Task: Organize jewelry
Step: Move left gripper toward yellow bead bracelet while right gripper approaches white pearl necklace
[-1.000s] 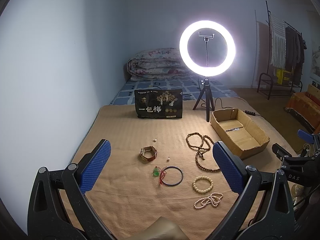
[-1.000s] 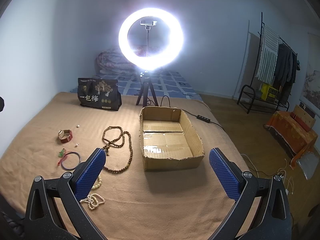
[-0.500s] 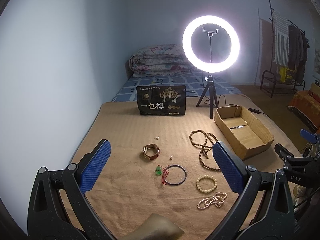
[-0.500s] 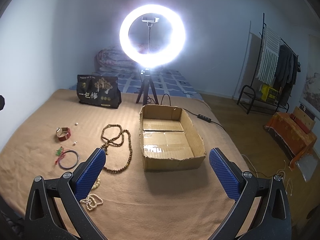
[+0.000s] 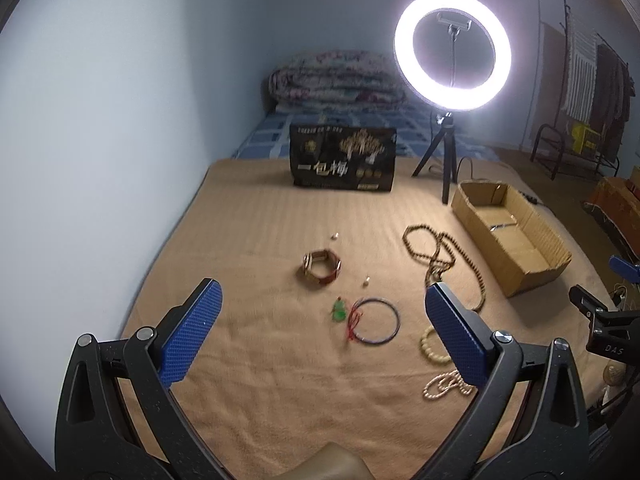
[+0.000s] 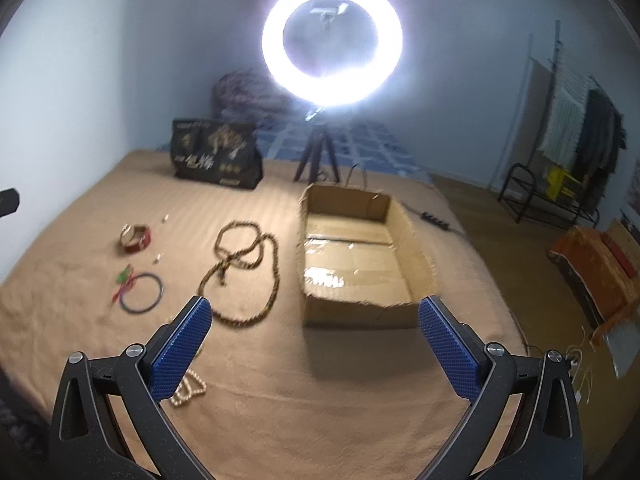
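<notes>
Between left tool (image 5: 320, 336) pads, spread wide & empty: purple bangle (image 5: 378, 321), brown bracelet (image 5: 321, 267) beyond. Ahead of right tool (image 6: 314, 342), likewise spread & empty: cardboard box (image 6: 416, 256); wooden bead necklace (image 6: 244, 272) to its left, all on bed (image 6: 340, 380).

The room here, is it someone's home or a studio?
Most likely a bedroom at home, used for filming. A folded quilt lies on a bed by the wall, clothes hang on a rack, and a ring light stands over jewelry spread on a tan blanket.
</notes>
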`<act>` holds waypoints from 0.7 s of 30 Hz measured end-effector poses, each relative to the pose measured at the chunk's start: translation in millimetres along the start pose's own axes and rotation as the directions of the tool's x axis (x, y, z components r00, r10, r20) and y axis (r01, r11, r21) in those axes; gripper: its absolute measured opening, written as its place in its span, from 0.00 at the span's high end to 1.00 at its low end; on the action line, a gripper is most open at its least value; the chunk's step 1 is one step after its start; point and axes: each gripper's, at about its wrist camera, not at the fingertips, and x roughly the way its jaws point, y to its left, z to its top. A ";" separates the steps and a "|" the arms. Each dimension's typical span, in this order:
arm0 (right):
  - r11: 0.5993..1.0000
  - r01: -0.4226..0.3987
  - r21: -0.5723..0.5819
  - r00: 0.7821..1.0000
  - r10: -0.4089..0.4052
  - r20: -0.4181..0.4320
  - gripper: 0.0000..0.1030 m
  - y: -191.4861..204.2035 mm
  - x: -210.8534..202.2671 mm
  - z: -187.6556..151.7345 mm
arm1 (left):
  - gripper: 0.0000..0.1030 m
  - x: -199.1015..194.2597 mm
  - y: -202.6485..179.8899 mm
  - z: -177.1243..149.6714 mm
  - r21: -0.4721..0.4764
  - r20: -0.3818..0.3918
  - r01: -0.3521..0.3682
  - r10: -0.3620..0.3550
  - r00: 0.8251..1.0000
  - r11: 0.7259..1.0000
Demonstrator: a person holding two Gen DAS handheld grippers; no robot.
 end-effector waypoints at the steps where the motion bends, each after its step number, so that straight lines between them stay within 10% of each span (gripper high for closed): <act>1: 1.000 -0.019 -0.004 1.000 0.019 -0.021 0.00 1.5 3.9 -1.3 | 0.02 3.1 1.6 -1.9 0.002 -0.013 0.001 -0.001 1.000 1.000; 10: 0.970 -0.240 -0.027 0.950 0.230 -0.213 0.00 43.2 40.5 -25.7 | 0.13 40.2 12.8 -17.1 -0.033 -0.158 0.068 -0.073 0.985 0.997; 21: 0.929 -0.366 -0.048 0.883 0.330 -0.333 0.04 79.0 65.6 -50.3 | 0.29 99.3 3.0 -42.4 -0.079 -0.362 0.135 -0.155 0.919 0.988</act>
